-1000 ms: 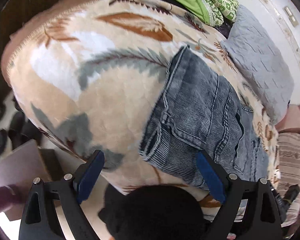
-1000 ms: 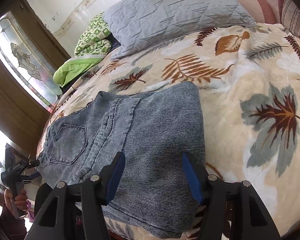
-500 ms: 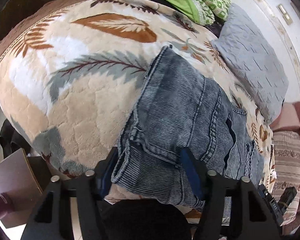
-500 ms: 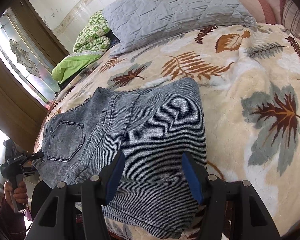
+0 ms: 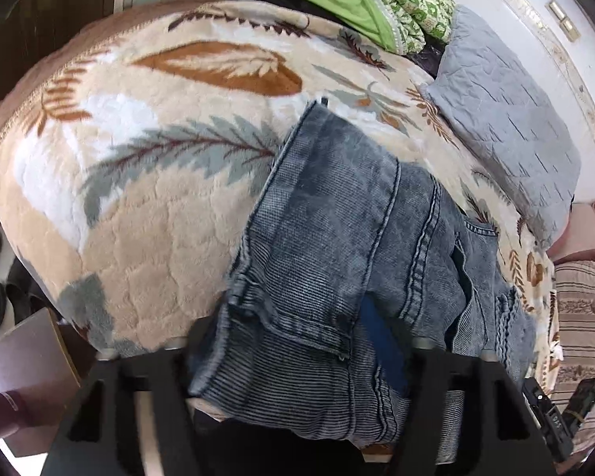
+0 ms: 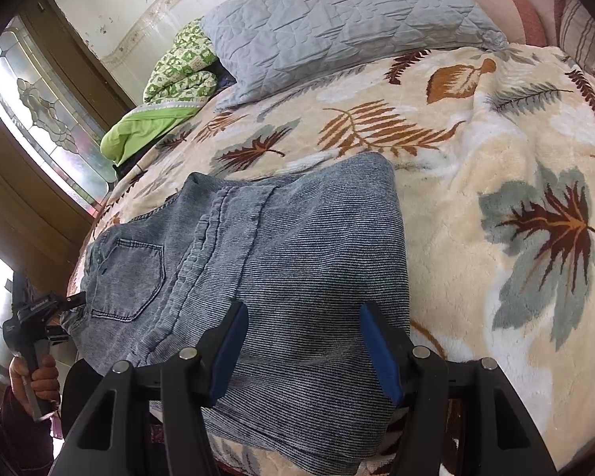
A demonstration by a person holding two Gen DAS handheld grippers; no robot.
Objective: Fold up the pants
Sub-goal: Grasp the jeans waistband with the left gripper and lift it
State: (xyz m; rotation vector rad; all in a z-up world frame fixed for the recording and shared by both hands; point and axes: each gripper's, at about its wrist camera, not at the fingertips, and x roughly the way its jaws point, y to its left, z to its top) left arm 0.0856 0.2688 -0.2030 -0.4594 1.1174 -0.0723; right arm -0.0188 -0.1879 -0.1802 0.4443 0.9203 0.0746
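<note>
The pants (image 6: 265,261) lie on the blanket (image 6: 476,182) near the bed's front edge, already doubled into a broad slab — one fold at least looks done, the far edge a rounded crease, a back pocket (image 6: 131,277) face-up on the waist end; what is left, by my reading, is to bring the waist end over the rest and flatten the pile.

The left gripper (image 5: 297,353) is at the waist end, which bunches up off the bed; its jaws are closing with the waistband and a belt loop between them; one blue pad (image 5: 380,345) shows hard against the cloth, the other is buried under denim, so a firm pinch is likely but I cannot tell for sure. In the right view the same tool shows small at the pants' left edge, gripped by a hand (image 6: 35,377).

The right gripper (image 6: 301,349) hovers low over the other end of the slab, jaws about half apart, both blue pads bare; cloth lies beneath and between them, yet nothing is pinched.

The denim is blue-grey, acid-washed, finely ribbed in texture, with heavy double-stitched seams; it lies fairly smooth on the right half, rumpled and layered by the pocket opening on the left — thick enough, I judge, to hold a crease but to resist a tight final fold.

A grey pillow (image 6: 337,20) and green bedding (image 6: 170,79) sit well apart at the head of the bed.
</note>
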